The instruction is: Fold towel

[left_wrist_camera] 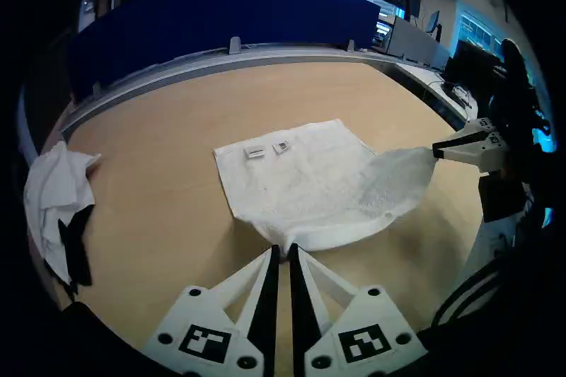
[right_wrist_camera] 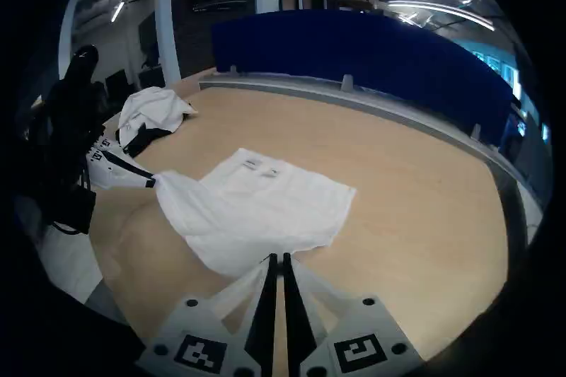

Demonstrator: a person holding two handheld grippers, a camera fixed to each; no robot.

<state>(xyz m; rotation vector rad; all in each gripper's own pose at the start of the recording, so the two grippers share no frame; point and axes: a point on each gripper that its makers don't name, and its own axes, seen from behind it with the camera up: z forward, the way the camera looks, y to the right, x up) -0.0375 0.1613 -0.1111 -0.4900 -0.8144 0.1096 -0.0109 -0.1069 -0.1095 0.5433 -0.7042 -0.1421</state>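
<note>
A white towel [left_wrist_camera: 311,179] lies partly spread on the wooden table [left_wrist_camera: 163,165], with two small tags near its far edge. In the left gripper view my left gripper [left_wrist_camera: 281,248] is shut on the towel's near corner, lifting it slightly. At the right of the same view my right gripper [left_wrist_camera: 435,153] pinches another corner, pulled up off the table. In the right gripper view my right gripper [right_wrist_camera: 276,258] is shut on the towel [right_wrist_camera: 262,200], and my left gripper [right_wrist_camera: 150,177] grips the corner at the left.
A crumpled white cloth with a black strap [left_wrist_camera: 56,200] lies at the table's left edge, also seen as a heap of cloth [right_wrist_camera: 152,114] in the right gripper view. A blue partition [left_wrist_camera: 219,20] runs along the table's far side. Desks with monitors [left_wrist_camera: 467,66] stand beyond.
</note>
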